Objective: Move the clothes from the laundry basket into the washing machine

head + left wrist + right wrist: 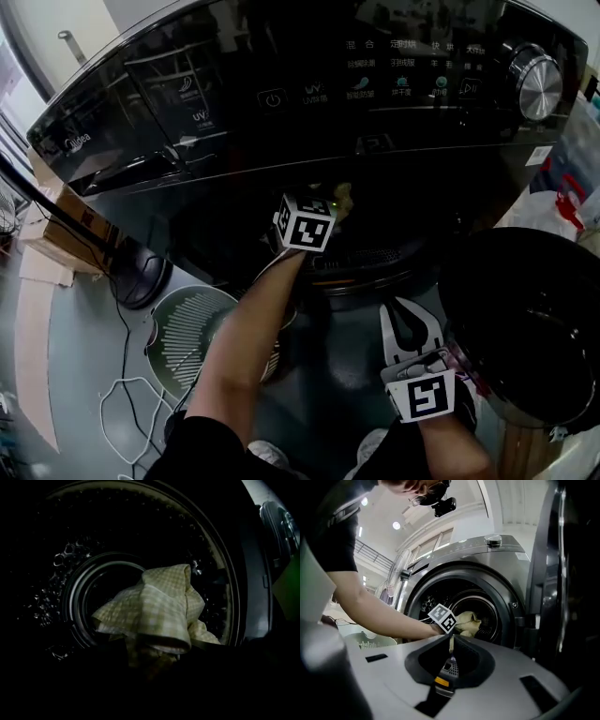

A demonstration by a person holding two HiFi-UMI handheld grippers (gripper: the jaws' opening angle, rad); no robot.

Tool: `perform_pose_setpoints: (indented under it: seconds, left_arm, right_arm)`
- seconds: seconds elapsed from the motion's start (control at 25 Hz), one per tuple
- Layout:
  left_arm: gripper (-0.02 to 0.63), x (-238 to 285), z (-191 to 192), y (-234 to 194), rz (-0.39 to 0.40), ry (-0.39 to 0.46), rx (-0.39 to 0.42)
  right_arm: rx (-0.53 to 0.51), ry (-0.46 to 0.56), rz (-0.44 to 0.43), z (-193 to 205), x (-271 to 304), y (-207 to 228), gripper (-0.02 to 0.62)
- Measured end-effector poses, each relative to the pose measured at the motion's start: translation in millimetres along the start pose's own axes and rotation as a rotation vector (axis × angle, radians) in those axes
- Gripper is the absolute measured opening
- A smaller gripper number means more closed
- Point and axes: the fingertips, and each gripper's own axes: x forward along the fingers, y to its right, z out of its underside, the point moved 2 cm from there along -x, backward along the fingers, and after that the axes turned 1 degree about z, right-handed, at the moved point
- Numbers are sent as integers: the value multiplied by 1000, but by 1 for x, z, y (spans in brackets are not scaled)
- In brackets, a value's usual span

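pale slatted plastic laundry basket (183, 337) sits on the floor at left, beside my arm. my left claw (319, 208) is clamped on the yellow-green checked cloth (159, 611), right at the mouth of the black front-loading washing machine (281, 56). i'd push it deep past the rim before letting go so nothing hangs out. right claw (406, 314) is pinched together, empty, by the open round door (534, 319).
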Motion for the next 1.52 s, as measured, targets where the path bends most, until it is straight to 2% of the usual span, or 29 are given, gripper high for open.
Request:
perform_pose_setpoints:
  seconds: [0.04,0.12,0.2,0.28,0.36,0.56,0.8,1.08,1.24,1.36,1.4,1.44,1.48,1.52]
  left_arm:
    - [181,7,4,0,16,-32,14]
    - [299,18,21,7,62,-108,64]
    - [371,21,39,20,110,-177,120]
    - [397,19,48,30,142,-201,138]
    - [402,12,47,34,155,-183,119]
    - [402,-19,24,38,170,-71,77]
    - [402,-75,1,39,173,73,-27]
    - [400,-162,12,52,195,120,-99]
    - [400,-205,20,58,185,143,-120]
    - [397,-234,24,56,156,172,-168]
    - [376,-244,24,52,128,193,-184]
    - [321,-255,23,45,85,219,-195]
    - [228,-266,22,37,34,247,-203]
    - [172,-277,20,28,-15,272,-214]
  right_arm:
    - [-6,5,-9,-1,2,-1,26]
    - [-29,5,-40,0,5,-8,26]
    - [-33,-25,-73,6,8,-17,26]
    - [-16,-52,-89,11,11,-20,26]
    - [-11,-48,-94,9,14,-22,26]
    - [-4,-44,-93,10,18,-26,26]
    - [21,-47,-41,9,17,-13,26]
    - [44,-74,11,4,8,-11,26]
    - [117,-53,-11,-10,12,-23,26]
    - [122,-25,-33,-28,17,-33,26]
    - [118,-14,-44,-35,18,-37,26]
    - [112,-1,-57,-41,20,-41,26]
    - [106,10,-70,-47,22,-46,26]
    - [100,17,-81,-53,23,-50,26]
